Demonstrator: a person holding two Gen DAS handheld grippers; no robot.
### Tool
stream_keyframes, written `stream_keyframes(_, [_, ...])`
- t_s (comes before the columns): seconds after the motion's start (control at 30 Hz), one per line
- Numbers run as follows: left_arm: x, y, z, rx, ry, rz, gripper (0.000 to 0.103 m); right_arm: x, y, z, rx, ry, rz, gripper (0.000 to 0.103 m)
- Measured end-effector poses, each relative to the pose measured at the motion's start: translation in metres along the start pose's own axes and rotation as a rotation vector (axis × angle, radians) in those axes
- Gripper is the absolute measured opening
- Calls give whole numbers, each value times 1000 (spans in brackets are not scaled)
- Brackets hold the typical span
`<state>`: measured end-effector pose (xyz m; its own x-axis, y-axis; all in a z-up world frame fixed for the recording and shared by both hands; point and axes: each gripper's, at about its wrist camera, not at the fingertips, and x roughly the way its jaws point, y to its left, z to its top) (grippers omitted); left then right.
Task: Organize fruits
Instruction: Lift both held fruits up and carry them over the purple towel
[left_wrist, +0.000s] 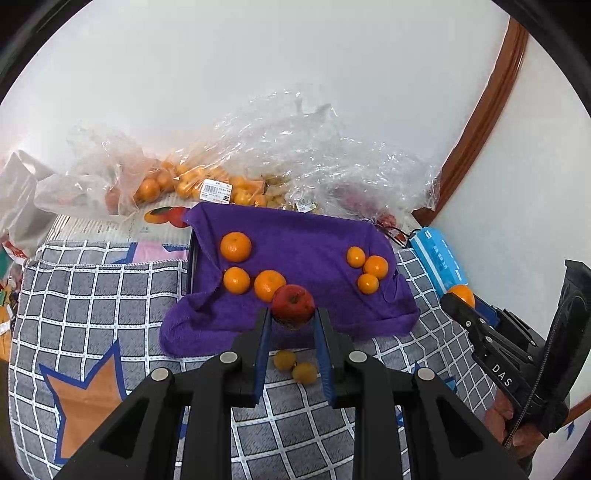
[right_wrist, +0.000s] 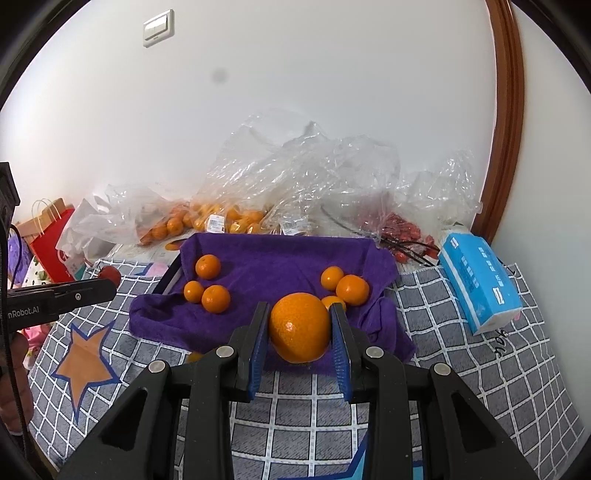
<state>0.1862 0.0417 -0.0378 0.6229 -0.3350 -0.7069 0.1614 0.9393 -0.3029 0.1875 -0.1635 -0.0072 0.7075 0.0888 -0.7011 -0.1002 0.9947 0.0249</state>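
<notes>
My left gripper (left_wrist: 292, 314) is shut on a red apple (left_wrist: 293, 304), held over the front edge of a purple towel (left_wrist: 295, 236). My right gripper (right_wrist: 300, 314) is shut on a large orange (right_wrist: 300, 326), held over the towel's (right_wrist: 277, 258) front edge. On the towel lie three oranges at the left (left_wrist: 236, 246) (right_wrist: 208, 266) and three smaller ones at the right (left_wrist: 375, 266) (right_wrist: 352, 289). In the left wrist view the right gripper (left_wrist: 458, 301) shows at the right with its orange (left_wrist: 461, 294). In the right wrist view the left gripper (right_wrist: 107, 286) shows at the left with the apple (right_wrist: 110, 274).
Two small yellow fruits (left_wrist: 295, 365) lie on the checked cloth (left_wrist: 110, 295) in front of the towel. Clear plastic bags of oranges (left_wrist: 207, 184) and red fruit (right_wrist: 402, 232) sit behind it against the wall. A blue tissue pack (right_wrist: 480, 280) lies at the right.
</notes>
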Motion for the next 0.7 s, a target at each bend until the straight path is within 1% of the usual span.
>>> stream_keyframes(0.13, [3, 4, 4, -4, 1, -6, 22, 8, 0, 2, 14, 14, 9, 32])
stream_keyframes(0.3, [9, 8, 9, -10, 5, -16, 22, 14, -1, 4, 21, 19, -7, 32])
stream_keyframes(0.53, [16, 15, 16, -10, 6, -10, 22, 22, -4, 8, 30, 24, -23, 32])
stream_keyframes(0.7, [22, 18, 19, -9, 16, -2, 22, 29, -5, 9, 39, 29, -18, 32])
